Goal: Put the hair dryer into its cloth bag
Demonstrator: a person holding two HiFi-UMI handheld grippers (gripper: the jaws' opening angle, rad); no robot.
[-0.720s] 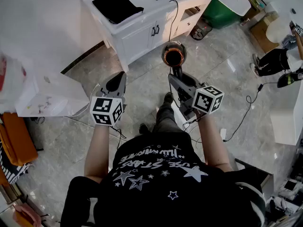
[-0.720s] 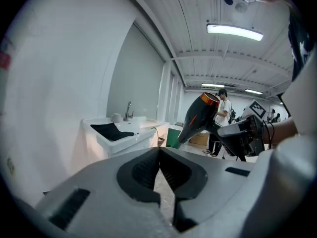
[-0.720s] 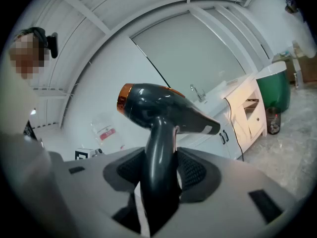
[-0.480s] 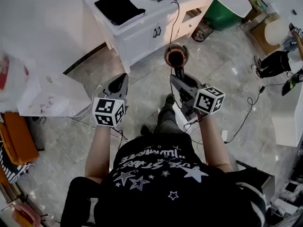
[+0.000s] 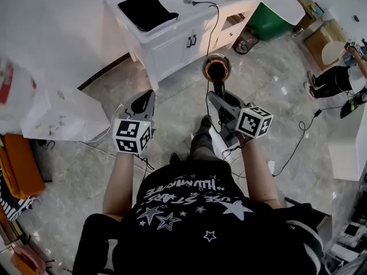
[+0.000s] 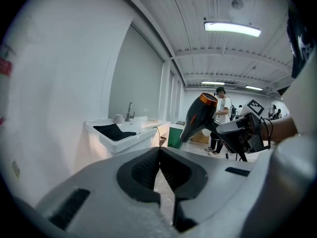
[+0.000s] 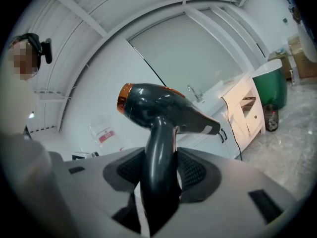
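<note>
The hair dryer (image 5: pixel 217 69), dark with an orange ring, is held up over the floor by its handle, with my right gripper (image 5: pixel 219 98) shut on that handle. In the right gripper view the handle (image 7: pixel 159 175) fills the gap between the pads and the dryer's body (image 7: pixel 163 105) stands above them. Its cord runs up to the white cabinet top (image 5: pixel 198 3). The black cloth bag (image 5: pixel 147 8) lies flat on that cabinet, also visible in the left gripper view (image 6: pixel 115 131). My left gripper (image 5: pixel 141 103) is shut and empty, to the left of the dryer (image 6: pixel 198 115).
The white sink cabinet (image 5: pixel 172 39) stands ahead, with a green bin (image 5: pixel 269 17) to its right. White bags and a box (image 5: pixel 57 119) and an orange object (image 5: pixel 20 165) sit at the left. A person (image 5: pixel 332 78) stands at the right, and a cable (image 5: pixel 298 136) trails across the floor.
The whole head view has shifted slightly. Both grippers keep their pose, and the hair dryer stays in the right one.
</note>
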